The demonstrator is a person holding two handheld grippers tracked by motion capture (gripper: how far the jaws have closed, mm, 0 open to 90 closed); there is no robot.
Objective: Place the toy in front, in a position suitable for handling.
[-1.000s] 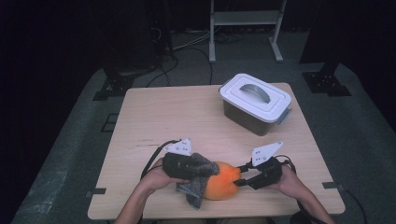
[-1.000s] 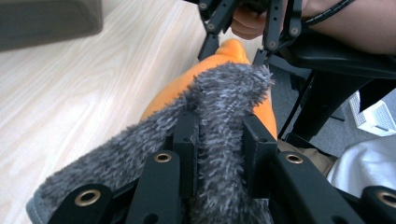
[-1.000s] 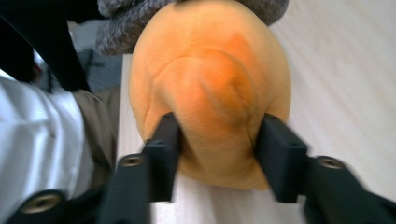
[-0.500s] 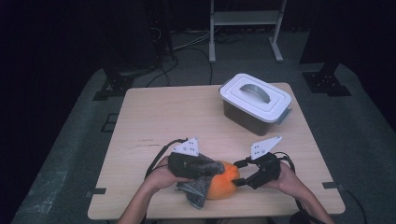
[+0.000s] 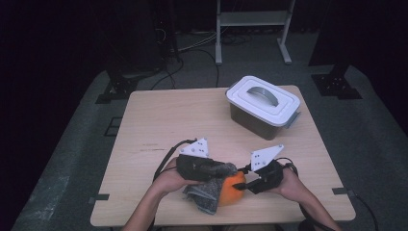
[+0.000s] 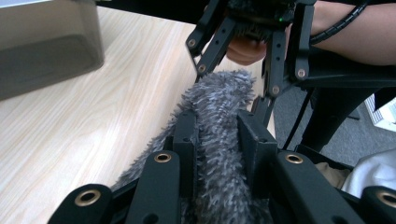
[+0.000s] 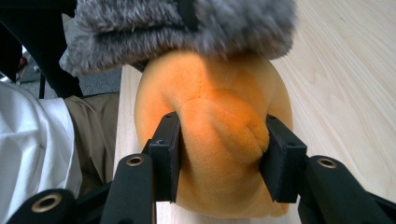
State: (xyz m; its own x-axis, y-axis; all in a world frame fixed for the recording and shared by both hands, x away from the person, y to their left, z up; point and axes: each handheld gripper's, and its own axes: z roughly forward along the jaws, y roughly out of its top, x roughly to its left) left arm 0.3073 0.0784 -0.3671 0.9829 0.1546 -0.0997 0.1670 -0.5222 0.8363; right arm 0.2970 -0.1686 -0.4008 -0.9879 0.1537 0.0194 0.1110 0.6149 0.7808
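Note:
An orange plush ball [image 5: 232, 191] lies at the table's near edge, with a grey fuzzy cloth [image 5: 206, 195] draped over its left side. My left gripper [image 5: 229, 169] comes in from the left, shut on a fold of the grey cloth [image 6: 219, 116]. From the right, my right gripper [image 5: 242, 185] reaches the ball. Its jaws have just been closing, and in the right gripper view the pads [image 7: 169, 140] dent a bulge of the orange plush [image 7: 219, 102]. The grey cloth [image 7: 187, 23] hangs over the top of the ball there.
A dark bin with a white handled lid [image 5: 263, 103] stands at the table's far right. The wooden table [image 5: 168, 120] is bare on the left and in the middle. A white metal rack stands on the floor beyond, amid cables.
The right gripper's jaws spread off the orange plush half a second ago and have come back in on it. The left gripper keeps its hold on the grey cloth.

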